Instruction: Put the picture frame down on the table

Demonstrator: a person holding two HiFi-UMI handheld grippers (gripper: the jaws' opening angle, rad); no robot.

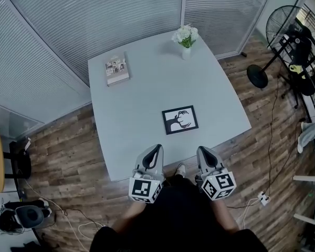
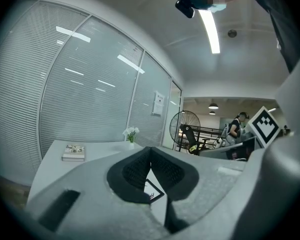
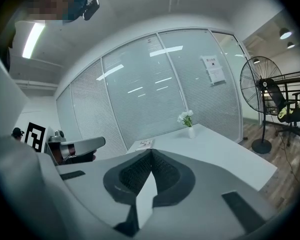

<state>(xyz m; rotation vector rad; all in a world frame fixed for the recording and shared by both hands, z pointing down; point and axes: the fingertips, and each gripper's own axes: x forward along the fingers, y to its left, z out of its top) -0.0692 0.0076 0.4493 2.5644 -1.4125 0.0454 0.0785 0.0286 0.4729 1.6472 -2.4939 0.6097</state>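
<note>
On the table [image 1: 147, 96], picture frame [image 1: 179, 119] lying flat, left tool [image 1: 157, 148] and right tool [image 1: 202, 149] closed, empty.

The left gripper [image 2: 151, 153] has its jaws closed together with nothing between them, and below them shows a corner of the picture frame [image 2: 153, 190], lying on the pale table [image 2: 100, 148]. Farther on the table are a book [image 2: 73, 152] and a vase of white flowers [image 2: 131, 133] (well apart from each other). A fan [image 2: 184, 126] stands behind.
</note>
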